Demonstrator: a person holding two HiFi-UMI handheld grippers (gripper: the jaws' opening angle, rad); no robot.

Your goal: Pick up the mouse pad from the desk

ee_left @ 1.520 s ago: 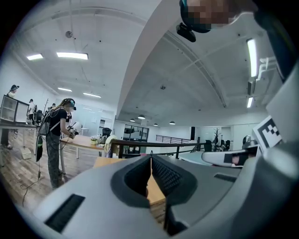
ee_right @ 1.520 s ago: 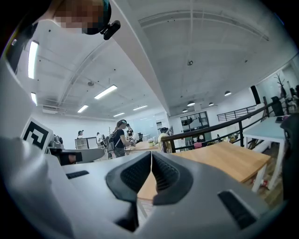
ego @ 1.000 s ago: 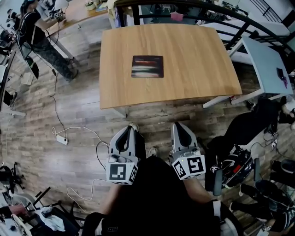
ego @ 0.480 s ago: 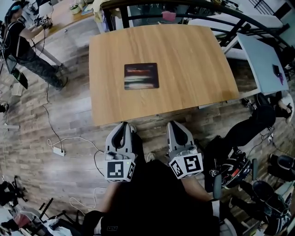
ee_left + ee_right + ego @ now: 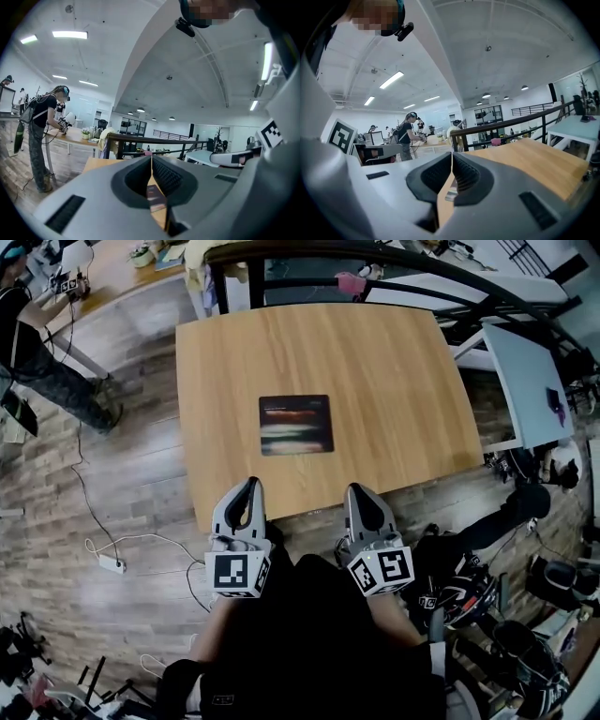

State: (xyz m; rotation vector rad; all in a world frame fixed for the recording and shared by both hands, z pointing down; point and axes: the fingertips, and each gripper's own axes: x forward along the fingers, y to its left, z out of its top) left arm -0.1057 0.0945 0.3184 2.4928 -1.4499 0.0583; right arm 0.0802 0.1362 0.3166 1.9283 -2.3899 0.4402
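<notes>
A dark rectangular mouse pad [image 5: 296, 424] with pale streaks lies flat near the middle of the wooden desk [image 5: 394, 381]. Through the left jaws a sliver of the mouse pad [image 5: 154, 195] shows. My left gripper [image 5: 250, 487] is shut and empty, its tips just over the desk's near edge. My right gripper [image 5: 358, 491] is also shut and empty, at the same edge, to the right. Both point at the desk, short of the pad. In the gripper views the left gripper [image 5: 151, 158] and right gripper [image 5: 452, 154] have their jaws pressed together with nothing between them.
A person [image 5: 33, 352] stands at another bench at the far left. A black railing [image 5: 375, 259] runs behind the desk. A pale table [image 5: 525, 381] stands to the right. Cables and a power strip [image 5: 111, 564] lie on the wood floor at the left; bags [image 5: 469, 596] sit at the right.
Both grippers have moved forward from over the floor to the desk's near edge. The desk and mouse pad now sit closer in the head view. The jaws stayed shut.
</notes>
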